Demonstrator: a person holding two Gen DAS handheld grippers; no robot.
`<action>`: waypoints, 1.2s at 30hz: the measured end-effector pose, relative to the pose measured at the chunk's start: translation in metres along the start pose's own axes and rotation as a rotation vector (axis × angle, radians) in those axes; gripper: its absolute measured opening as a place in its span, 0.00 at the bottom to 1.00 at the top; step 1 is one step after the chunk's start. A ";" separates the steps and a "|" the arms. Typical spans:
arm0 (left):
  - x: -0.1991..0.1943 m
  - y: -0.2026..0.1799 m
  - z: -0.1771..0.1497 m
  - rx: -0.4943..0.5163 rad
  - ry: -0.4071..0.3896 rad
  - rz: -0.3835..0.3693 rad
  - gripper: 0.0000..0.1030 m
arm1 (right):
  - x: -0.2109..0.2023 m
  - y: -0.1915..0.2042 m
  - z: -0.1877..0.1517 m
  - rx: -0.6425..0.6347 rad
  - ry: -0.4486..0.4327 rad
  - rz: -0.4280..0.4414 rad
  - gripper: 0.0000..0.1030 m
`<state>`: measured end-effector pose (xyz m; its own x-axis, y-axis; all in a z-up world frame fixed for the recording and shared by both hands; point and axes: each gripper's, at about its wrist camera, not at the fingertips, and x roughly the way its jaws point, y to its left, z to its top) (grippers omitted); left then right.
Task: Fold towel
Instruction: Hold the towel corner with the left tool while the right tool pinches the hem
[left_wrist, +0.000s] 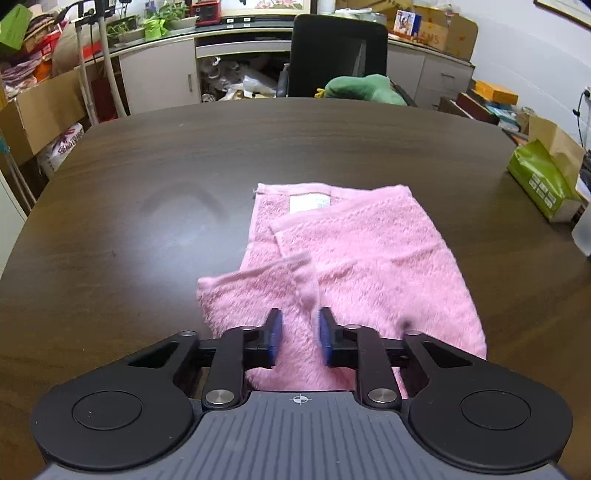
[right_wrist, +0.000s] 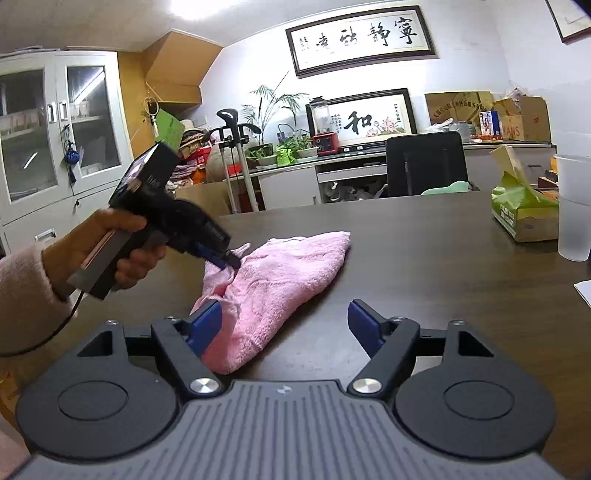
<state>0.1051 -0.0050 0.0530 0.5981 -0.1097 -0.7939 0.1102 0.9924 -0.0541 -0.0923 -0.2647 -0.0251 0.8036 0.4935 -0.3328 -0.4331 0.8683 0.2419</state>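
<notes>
A pink towel lies loosely folded on the dark wooden table, with a white label near its far edge. My left gripper points down at the towel's near left part, where a raised ridge of cloth stands between its blue pads. In the right wrist view a hand holds this left gripper, its tips pinched on a lifted corner of the towel. My right gripper stands wide open low over the table; its left pad touches the towel's near end and its right pad is over bare wood.
A green tissue box and a frosted plastic cup stand at the table's right side. A black office chair sits behind the far edge, with a green cushion on it. Cabinets and boxes line the walls.
</notes>
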 end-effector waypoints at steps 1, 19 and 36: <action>0.000 0.001 -0.001 -0.006 -0.005 -0.009 0.04 | 0.001 0.001 0.001 0.003 0.001 0.003 0.75; -0.053 0.047 -0.075 -0.189 -0.184 -0.059 0.00 | 0.051 0.046 0.041 -0.190 0.073 -0.128 0.83; -0.072 0.106 -0.121 -0.337 -0.200 -0.142 0.02 | 0.068 0.122 -0.025 -0.305 0.257 -0.002 0.72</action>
<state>-0.0221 0.1149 0.0313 0.7420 -0.2221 -0.6325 -0.0432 0.9257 -0.3757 -0.1005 -0.1239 -0.0412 0.6932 0.4545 -0.5595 -0.5637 0.8255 -0.0278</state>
